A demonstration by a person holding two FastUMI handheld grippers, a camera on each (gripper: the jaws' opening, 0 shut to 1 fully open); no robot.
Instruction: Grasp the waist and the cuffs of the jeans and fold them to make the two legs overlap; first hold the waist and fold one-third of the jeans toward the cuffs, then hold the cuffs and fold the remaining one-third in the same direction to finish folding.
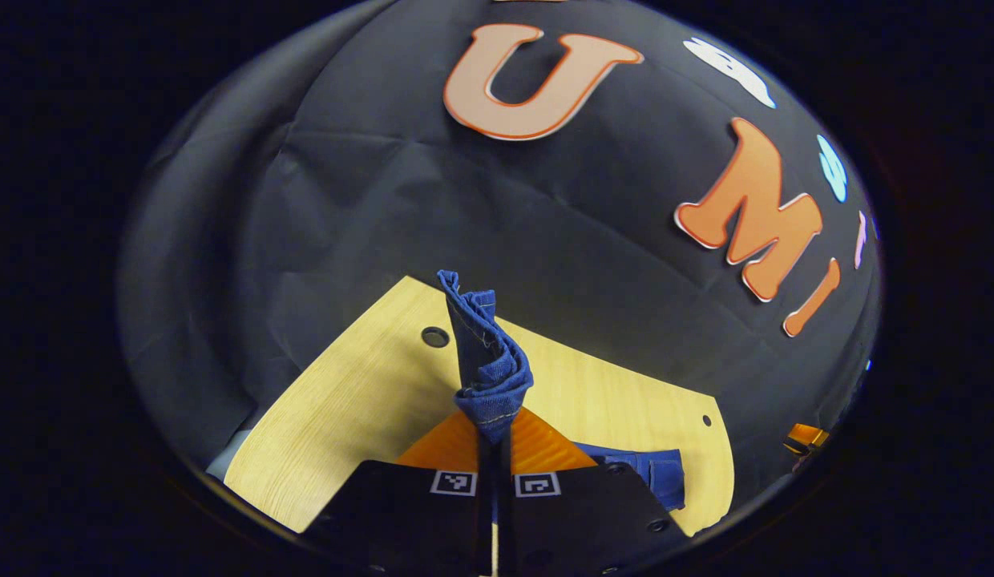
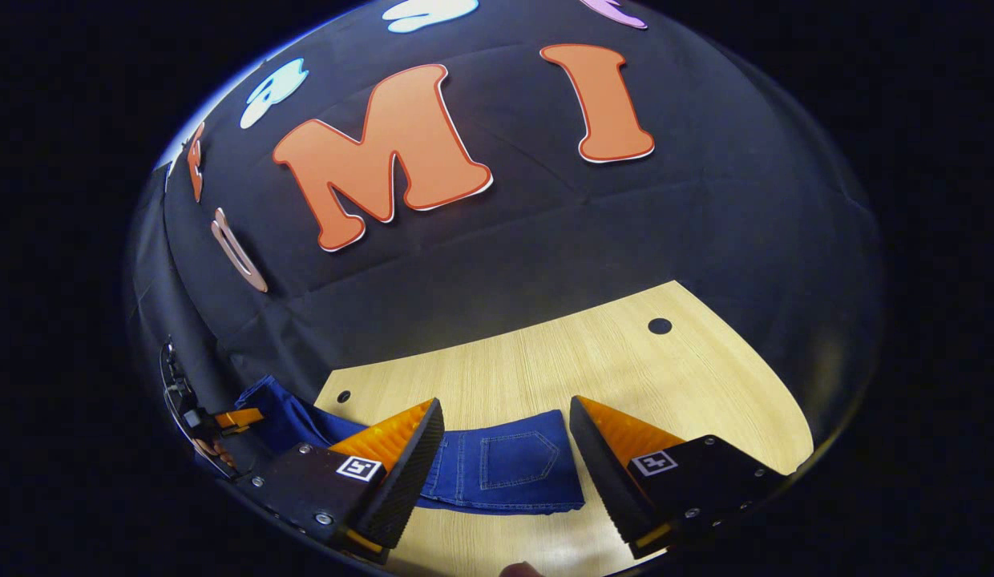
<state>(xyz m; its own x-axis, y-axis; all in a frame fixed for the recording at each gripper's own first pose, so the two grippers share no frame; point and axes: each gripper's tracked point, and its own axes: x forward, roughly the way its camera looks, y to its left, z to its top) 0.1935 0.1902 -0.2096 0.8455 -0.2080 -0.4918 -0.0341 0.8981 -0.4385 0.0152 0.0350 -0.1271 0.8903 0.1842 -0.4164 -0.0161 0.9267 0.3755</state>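
Note:
The blue jeans (image 2: 497,469) lie on the light wooden table (image 2: 609,361), waist end with a back pocket toward me in the right gripper view. My right gripper (image 2: 507,433) hovers open just above that waist end, its orange fingers (image 2: 393,437) spread on either side of the pocket. In the left gripper view my left gripper (image 1: 494,439) is shut on a bunched fold of the jeans (image 1: 485,361), which sticks up above the pinched fingers. More denim trails on the table at the right. The other gripper's orange finger (image 2: 236,418) shows at the far left of the right gripper view, by the denim.
The table (image 1: 369,401) has round cable holes (image 1: 434,336) (image 2: 660,326) and smaller holes near its back edge. The black cloth wall hangs close behind the table.

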